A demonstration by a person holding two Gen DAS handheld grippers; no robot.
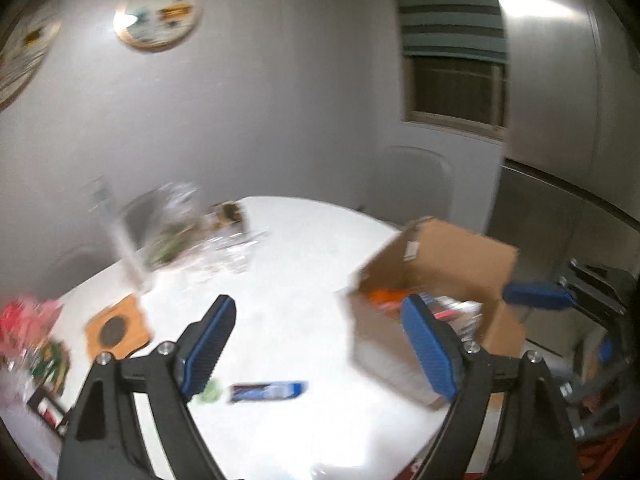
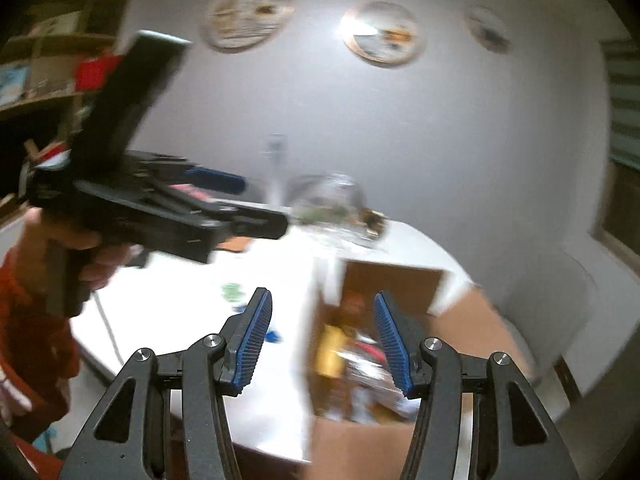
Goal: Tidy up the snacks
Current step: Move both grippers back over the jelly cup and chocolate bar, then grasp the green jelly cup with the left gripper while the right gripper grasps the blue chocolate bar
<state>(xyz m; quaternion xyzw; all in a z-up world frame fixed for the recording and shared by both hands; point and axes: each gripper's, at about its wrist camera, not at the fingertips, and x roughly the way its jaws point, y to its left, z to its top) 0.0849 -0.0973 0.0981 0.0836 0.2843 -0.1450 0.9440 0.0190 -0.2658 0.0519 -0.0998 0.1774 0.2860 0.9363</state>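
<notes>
On the white round tabletop [image 1: 304, 264], which fills the lower half of both views, the largest thing is an open brown cardboard box [image 1: 448, 256] standing toward the table's right side, its flaps up. Snack packets [image 2: 360, 356] lie jumbled inside it: the right wrist view looks down into the box and shows a yellow packet and several red and silvery ones, while the left wrist view catches only an orange packet and a few wrappers over the near wall. Both views are blurred. A clear crinkled plastic bag [image 1: 180, 224] with green contents sits at the table's far edge. Only the left wrist view shows the square orange coaster with a dark round centre [image 1: 118, 328] at the left, and a blue-and-white snack bar wrapper [image 1: 267, 391] lying flat on the bare table beside a small green packet [image 1: 210, 392]. The left gripper [image 1: 320, 344] has its blue-padded jaws spread wide with nothing between them. The right gripper [image 2: 323, 340] also stands parted and empty, above the box's near left wall. Only the right wrist view shows the person's hand [image 2: 86, 256] and red sleeve gripping the other tool's handle.
</notes>
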